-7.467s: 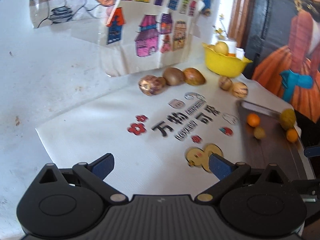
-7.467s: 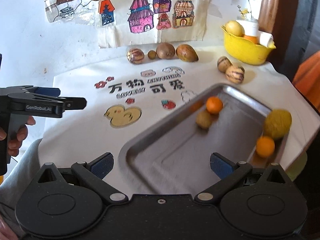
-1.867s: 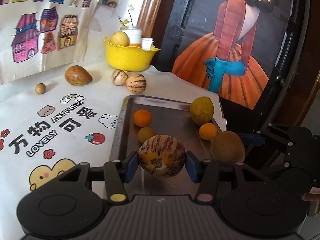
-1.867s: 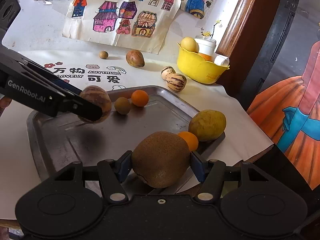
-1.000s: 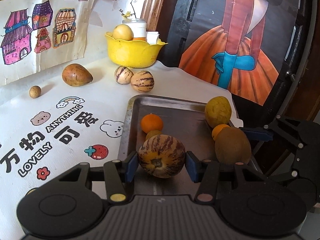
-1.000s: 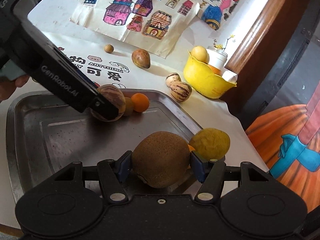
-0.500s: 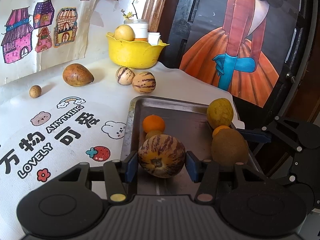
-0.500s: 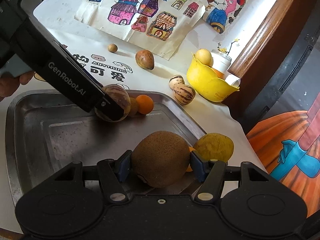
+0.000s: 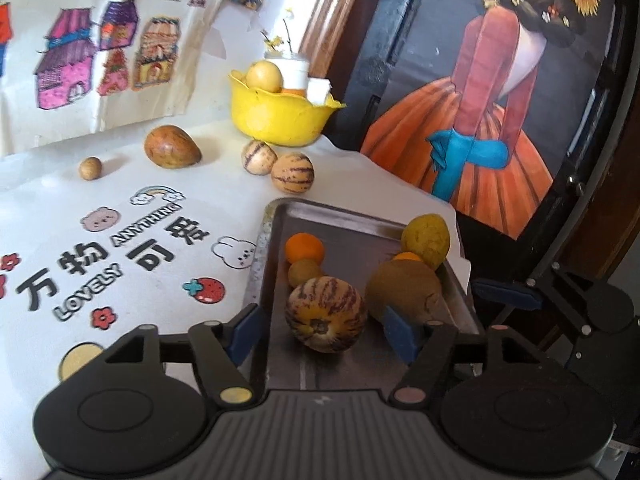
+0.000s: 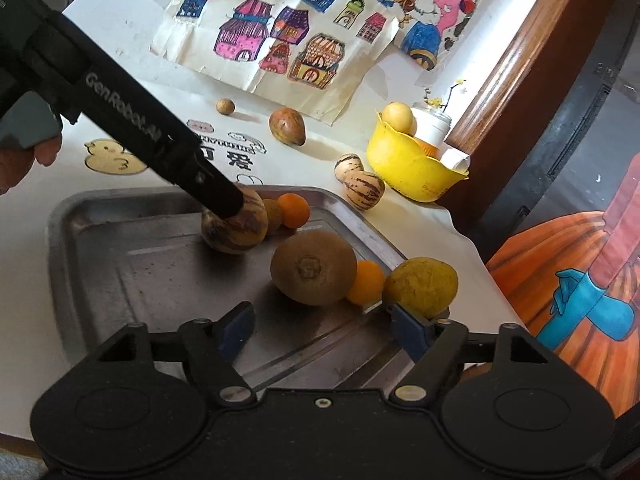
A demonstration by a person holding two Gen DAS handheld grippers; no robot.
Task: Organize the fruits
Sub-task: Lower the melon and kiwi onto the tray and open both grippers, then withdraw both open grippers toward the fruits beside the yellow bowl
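Left gripper [image 9: 326, 330] jaws spread, pads clear of the striped melon [image 9: 326, 314] sitting on the metal tray [image 9: 340, 214]. Right gripper [image 10: 324, 330] also spread; brown kiwi [image 10: 313, 267] rests on the tray ahead of it. Further: two oranges, yellow lemon [image 10: 420, 286]. Beyond the tray: two striped fruits, yellow bowl [image 9: 280, 118].

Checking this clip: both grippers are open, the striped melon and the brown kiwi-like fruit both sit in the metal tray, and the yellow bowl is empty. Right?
Not quite: the yellow bowl is not empty; the right wrist view shows a pale round fruit and other items in it. The rest holds: left gripper and right gripper have their jaws apart, and the striped melon and brown fruit rest in the metal tray.
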